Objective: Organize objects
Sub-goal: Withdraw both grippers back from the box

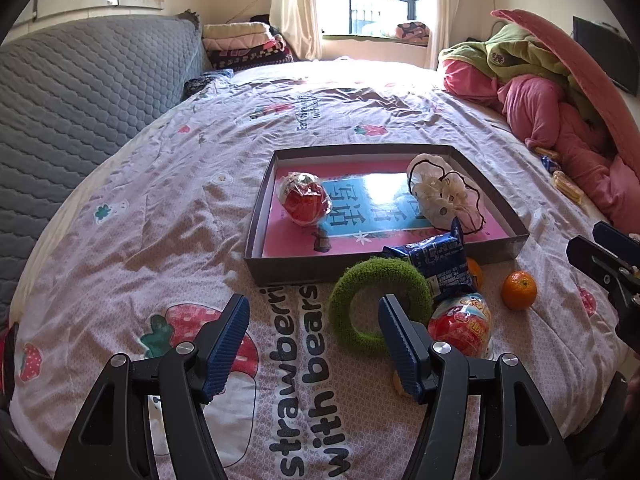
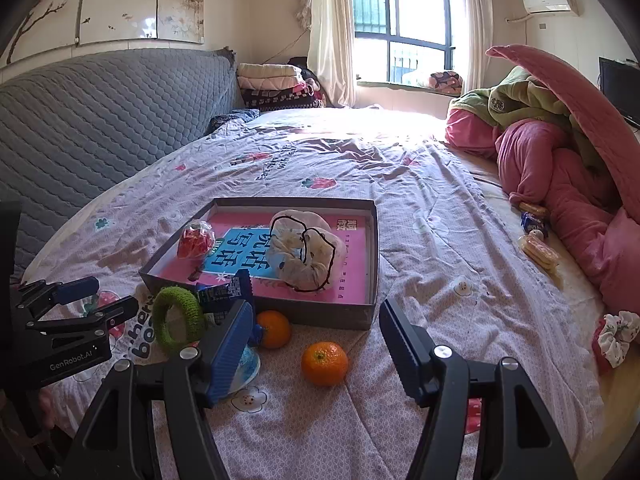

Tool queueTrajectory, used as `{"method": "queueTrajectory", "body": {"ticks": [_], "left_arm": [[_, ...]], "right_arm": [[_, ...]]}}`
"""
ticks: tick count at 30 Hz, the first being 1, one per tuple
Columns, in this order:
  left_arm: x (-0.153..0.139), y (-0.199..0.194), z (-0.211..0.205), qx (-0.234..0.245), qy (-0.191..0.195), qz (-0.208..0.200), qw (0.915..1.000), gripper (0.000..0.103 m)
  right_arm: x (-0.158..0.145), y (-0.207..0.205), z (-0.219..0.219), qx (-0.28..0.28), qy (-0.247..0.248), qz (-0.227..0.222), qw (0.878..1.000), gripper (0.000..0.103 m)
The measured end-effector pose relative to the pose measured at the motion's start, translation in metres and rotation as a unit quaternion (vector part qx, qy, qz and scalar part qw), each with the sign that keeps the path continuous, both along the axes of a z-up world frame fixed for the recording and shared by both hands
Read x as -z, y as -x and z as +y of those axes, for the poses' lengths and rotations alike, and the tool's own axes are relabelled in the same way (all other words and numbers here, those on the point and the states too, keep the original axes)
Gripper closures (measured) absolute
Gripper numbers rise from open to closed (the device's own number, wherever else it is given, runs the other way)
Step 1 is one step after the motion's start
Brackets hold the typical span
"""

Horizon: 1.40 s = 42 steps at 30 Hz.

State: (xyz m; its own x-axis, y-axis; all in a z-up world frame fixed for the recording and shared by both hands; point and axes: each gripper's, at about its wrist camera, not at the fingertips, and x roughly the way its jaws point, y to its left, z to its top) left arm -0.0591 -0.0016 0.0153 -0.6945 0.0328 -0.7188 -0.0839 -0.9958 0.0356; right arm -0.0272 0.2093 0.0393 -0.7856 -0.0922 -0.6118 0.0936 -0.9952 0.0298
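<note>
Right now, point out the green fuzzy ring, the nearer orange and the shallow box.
green fuzzy ring [image 1: 344, 292]: left wrist view, on its upper left band.
nearer orange [image 2: 324, 363]: right wrist view, middle of its peel.
shallow box [image 2: 320, 314]: right wrist view, on its near wall.

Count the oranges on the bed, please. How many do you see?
2. One orange lies alone on the bedsheet before the box. The other orange sits against the box front, partly behind the right claw's finger. More may be hidden.
</note>
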Motion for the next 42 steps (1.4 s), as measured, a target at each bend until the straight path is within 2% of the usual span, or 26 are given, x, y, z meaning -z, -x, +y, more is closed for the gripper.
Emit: {"method": "queueTrajectory", "body": {"ticks": [23, 31, 42], "left_arm": [[0.027, -0.025, 0.007, 0.018, 0.013, -0.024, 0.9995, 0.035], [0.035, -0.029, 0.011, 0.026, 0.011, -0.033, 0.9991, 0.035], [0.051, -0.030, 0.020, 0.046, -0.006, -0.053, 0.9975, 0.035]], "right_arm": [[0.016, -0.016, -0.001, -0.007, -0.014, -0.016, 1.000, 0.036], [0.026, -0.018, 0.002, -0.005, -0.020, -0.026, 0.999, 0.031], [0.041, -0.015, 0.006, -0.002, -0.021, -0.043, 0.999, 0.030]]}}
